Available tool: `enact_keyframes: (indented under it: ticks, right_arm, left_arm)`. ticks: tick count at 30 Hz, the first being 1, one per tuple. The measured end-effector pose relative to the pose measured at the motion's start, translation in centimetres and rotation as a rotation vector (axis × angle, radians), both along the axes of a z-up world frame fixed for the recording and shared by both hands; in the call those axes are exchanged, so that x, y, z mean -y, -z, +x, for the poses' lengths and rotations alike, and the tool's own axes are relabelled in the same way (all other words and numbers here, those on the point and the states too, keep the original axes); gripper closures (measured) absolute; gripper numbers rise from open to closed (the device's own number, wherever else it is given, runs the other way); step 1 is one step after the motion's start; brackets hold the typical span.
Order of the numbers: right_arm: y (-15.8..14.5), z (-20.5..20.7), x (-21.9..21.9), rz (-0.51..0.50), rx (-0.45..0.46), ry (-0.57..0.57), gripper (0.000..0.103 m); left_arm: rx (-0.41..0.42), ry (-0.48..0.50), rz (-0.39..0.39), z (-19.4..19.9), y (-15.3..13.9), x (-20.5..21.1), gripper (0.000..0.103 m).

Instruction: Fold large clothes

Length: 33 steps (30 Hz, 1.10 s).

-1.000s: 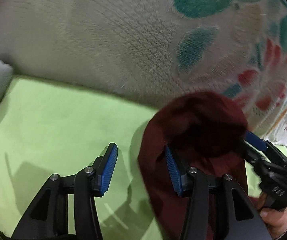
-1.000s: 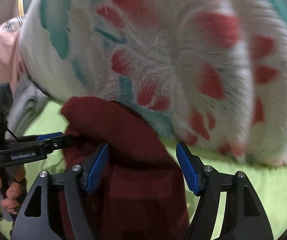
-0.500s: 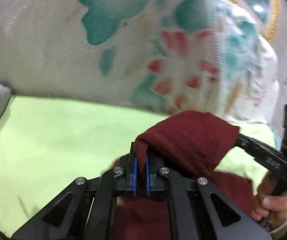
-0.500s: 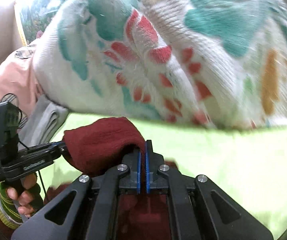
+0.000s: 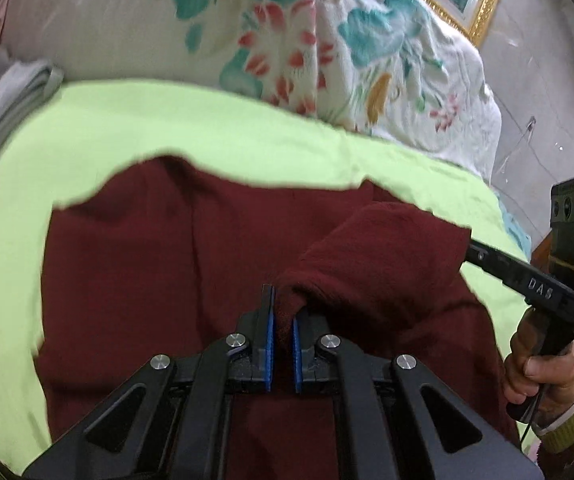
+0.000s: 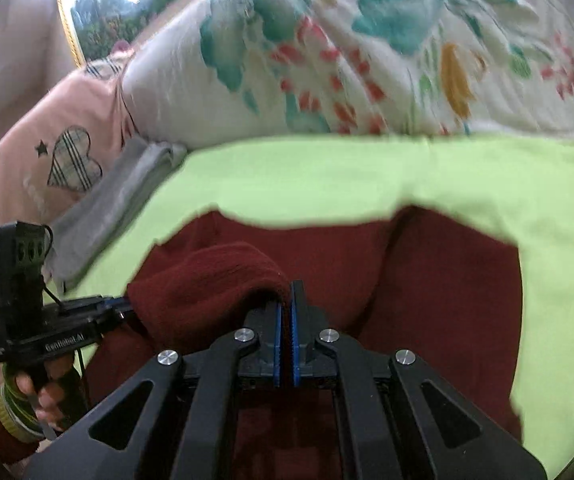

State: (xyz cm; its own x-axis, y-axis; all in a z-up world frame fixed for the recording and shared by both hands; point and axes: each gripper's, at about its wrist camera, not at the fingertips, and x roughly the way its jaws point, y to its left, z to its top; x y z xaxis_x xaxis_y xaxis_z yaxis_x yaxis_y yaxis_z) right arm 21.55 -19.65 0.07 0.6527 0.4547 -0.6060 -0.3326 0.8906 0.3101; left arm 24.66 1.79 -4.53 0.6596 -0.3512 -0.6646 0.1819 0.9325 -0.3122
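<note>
A dark red garment lies spread on the lime green sheet. My left gripper is shut on a raised fold of that garment, which arches to the right toward my right gripper, seen from the side with a hand on its handle. In the right wrist view the dark red garment fills the lower middle, and my right gripper is shut on the same raised fold. My left gripper enters from the left, its tips buried in the cloth.
A white floral quilt is bunched along the far side of the bed. Folded grey cloth lies at the left edge beside a pink pillow with heart patches. A gilt picture frame hangs behind.
Both grippers went from open around the red garment's end to shut on it, then pulled back from the quilt, drawing the fold over the rest of the garment.
</note>
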Motion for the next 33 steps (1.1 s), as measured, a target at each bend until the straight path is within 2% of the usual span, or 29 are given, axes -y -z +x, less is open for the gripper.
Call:
enact_keyframes:
  ticks: [3, 5, 7, 8, 9, 11, 15, 17, 18, 21, 24, 26, 27, 28, 31, 33]
  right_arm:
    - [2.4, -1.9, -0.1, -0.044, -0.077, -0.001, 0.096]
    - [3.3, -2.8, 0.3, -0.03, -0.108, 0.002, 0.092]
    - [3.7, -3.6, 1.3, 0.011, -0.127, 0.012, 0.084]
    - [3.8, -4.1, 2.1, 0.037, -0.137, 0.03, 0.076]
    - [3.8, -4.4, 2.7, 0.052, -0.14, 0.039, 0.072]
    - [3.7, -5.0, 4.2, 0.11, -0.148, 0.065, 0.069]
    - [3.3, -4.6, 6.0, 0.221, -0.17, 0.105, 0.069]
    - [3.0, -4.3, 6.1, 0.26, -0.171, 0.111, 0.069]
    - [2.9, -4.0, 6.1, 0.279, -0.171, 0.111, 0.069]
    - [3.4, -3.0, 5.9, 0.321, -0.187, 0.124, 0.069]
    - [4.7, -2.1, 5.6, 0.333, -0.23, 0.142, 0.069]
    - [5.5, -1.6, 5.5, 0.348, -0.263, 0.142, 0.069]
    - [5.8, -1.3, 5.5, 0.349, -0.27, 0.14, 0.069]
    - [5.9, -1.2, 5.4, 0.348, -0.276, 0.141, 0.069]
    - [6.0, -1.2, 5.6, 0.359, -0.279, 0.145, 0.069]
    - [5.9, -1.2, 5.9, 0.369, -0.276, 0.15, 0.069]
  left_arm:
    - [-0.064, -0.006, -0.026, -1.7, 1.9, -0.6, 0.095]
    - [-0.089, -0.007, -0.046, -2.4, 2.5, -1.3, 0.092]
    - [-0.106, -0.007, -0.079, -3.5, 2.9, -2.3, 0.091]
    - [-0.113, -0.013, -0.088, -3.9, 3.0, -2.8, 0.09]
    - [-0.121, -0.019, -0.11, -4.4, 3.1, -3.5, 0.088]
    - [-0.138, -0.035, -0.157, -4.8, 3.1, -4.5, 0.081]
    - [-0.177, -0.056, -0.285, -4.3, 3.0, -6.4, 0.076]
    - [-0.199, -0.055, -0.367, -3.3, 2.9, -6.8, 0.068]
    - [-0.208, -0.051, -0.377, -2.8, 2.8, -6.7, 0.065]
    - [-0.247, -0.039, -0.317, -1.1, 3.1, -5.3, 0.062]
    - [-0.294, 0.005, -0.343, 0.0, 4.0, -4.0, 0.062]
    - [-0.311, 0.02, -0.33, 0.5, 4.5, -3.1, 0.067]
    - [-0.307, 0.025, -0.319, 0.9, 4.6, -2.8, 0.078]
    - [-0.299, 0.03, -0.311, 1.1, 4.6, -2.7, 0.099]
    - [-0.223, -0.029, -0.363, 0.8, 3.9, -5.1, 0.101]
    - [-0.201, -0.066, -0.368, 0.5, 3.7, -6.6, 0.101]
